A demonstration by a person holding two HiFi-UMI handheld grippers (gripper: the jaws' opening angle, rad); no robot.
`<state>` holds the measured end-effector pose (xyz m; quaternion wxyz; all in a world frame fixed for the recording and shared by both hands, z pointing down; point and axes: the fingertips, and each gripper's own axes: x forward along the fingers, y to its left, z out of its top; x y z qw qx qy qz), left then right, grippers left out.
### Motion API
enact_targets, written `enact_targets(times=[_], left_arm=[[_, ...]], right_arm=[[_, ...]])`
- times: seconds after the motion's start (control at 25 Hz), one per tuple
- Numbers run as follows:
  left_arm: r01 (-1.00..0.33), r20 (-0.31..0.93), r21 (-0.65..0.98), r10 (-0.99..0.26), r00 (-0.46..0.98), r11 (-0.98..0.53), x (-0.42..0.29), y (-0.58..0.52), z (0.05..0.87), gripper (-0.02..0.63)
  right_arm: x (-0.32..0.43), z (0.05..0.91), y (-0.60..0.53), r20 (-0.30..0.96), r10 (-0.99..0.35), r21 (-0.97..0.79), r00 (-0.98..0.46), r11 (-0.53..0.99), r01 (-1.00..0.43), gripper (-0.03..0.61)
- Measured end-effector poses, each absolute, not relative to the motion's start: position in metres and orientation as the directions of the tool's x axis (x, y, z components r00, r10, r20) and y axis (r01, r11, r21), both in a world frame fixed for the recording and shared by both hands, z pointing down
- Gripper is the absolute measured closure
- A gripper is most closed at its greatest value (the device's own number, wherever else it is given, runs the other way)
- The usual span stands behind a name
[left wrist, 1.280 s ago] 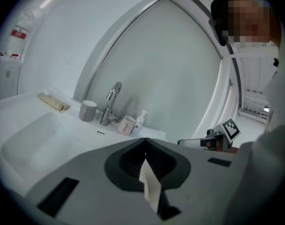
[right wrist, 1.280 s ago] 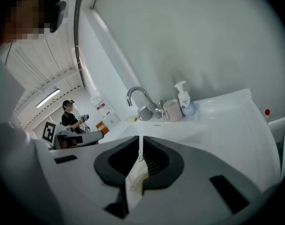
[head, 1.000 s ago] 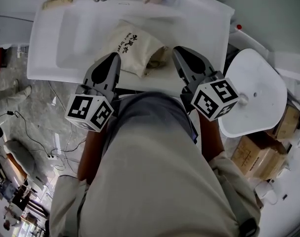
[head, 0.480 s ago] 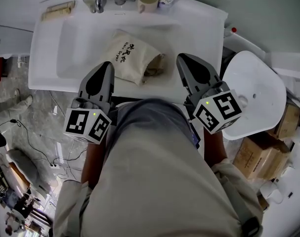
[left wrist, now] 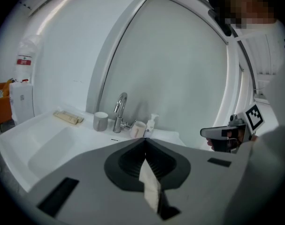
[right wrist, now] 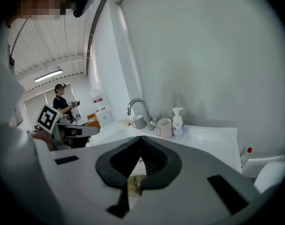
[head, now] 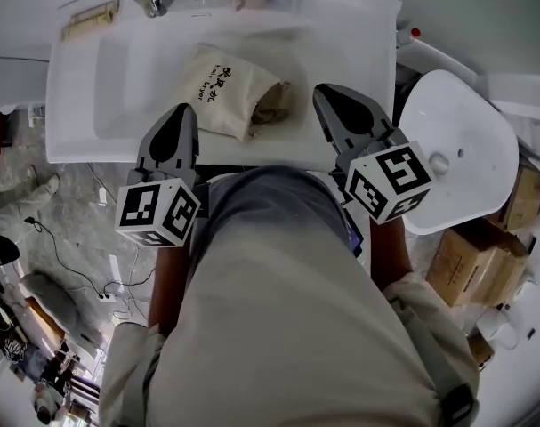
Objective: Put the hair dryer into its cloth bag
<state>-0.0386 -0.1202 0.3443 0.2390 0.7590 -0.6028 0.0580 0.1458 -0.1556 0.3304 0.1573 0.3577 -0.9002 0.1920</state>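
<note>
Cloth bag [head: 221, 96] lies bulging on the sink surface [head: 358, 34], mouth facing right. A dark bit [head: 271, 109] at the mouth is likely the hair dryer, already inside. Left claw [head: 182, 114] and right claw [head: 327, 94] are both pressed together, empty, hovering near the front edge. If cinching next: spread the right claw first, pinch hem only, pin the far end with the left. Count: one bag, two cups [left wrist: 100, 121], one faucet [left wrist: 119, 109], one pump bottle [left wrist: 152, 124].

a bathroom: a white washbasin [head: 118, 69] with a chrome tap [left wrist: 119, 111], a mug [right wrist: 164, 127] and a soap pump bottle [right wrist: 178, 122].

Sink [head: 118, 69], tap [left wrist: 119, 110], cups [left wrist: 100, 121], soap btl [left wrist: 152, 124]
</note>
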Motion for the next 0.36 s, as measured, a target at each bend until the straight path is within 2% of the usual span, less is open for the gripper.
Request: enact_targets(times=[0.36], left_arm=[[-0.944, 0.397, 0.296, -0.881, 0.259, -0.144, -0.035, -0.120, 0.360, 0.609]], right_arm=[[0.137, 0.337, -0.146, 0.420, -0.535, -0.231, -0.733, 0.718, -0.657, 0.571]])
